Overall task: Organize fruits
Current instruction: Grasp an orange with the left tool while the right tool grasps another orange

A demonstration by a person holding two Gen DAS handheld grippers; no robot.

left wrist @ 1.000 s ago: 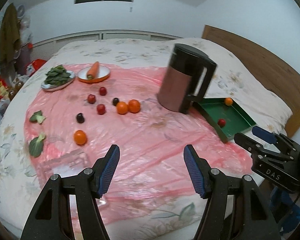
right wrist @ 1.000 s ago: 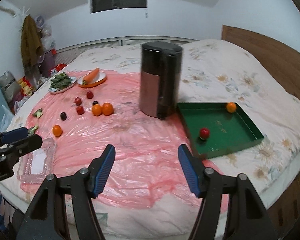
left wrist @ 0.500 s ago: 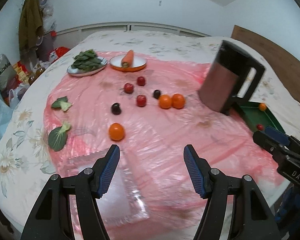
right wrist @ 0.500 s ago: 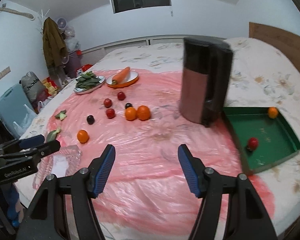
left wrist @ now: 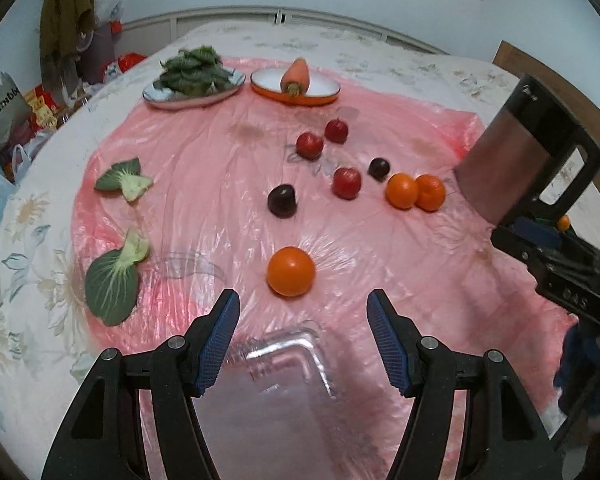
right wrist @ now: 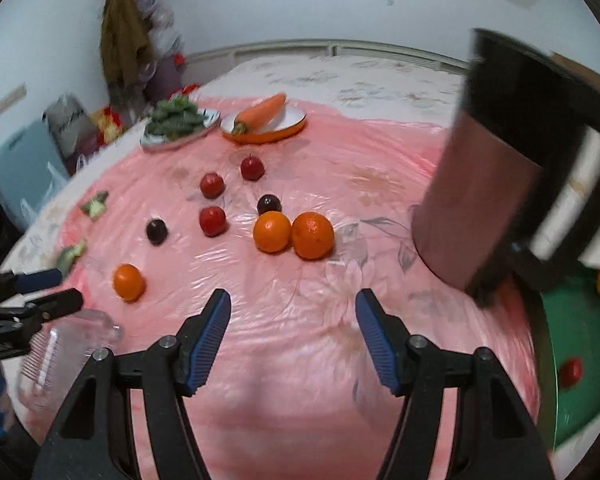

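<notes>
A bed (left wrist: 400,60) carries a pink plastic sheet (left wrist: 220,184) with loose oranges (right wrist: 292,234), red and dark fruits scattered mid-sheet. Both the left hand-held gripper (left wrist: 302,316) and the right hand-held gripper (right wrist: 294,312) hang spread, pinching nothing.

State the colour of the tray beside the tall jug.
Green: the tray shows best in the right wrist view, right of the jug.
</notes>
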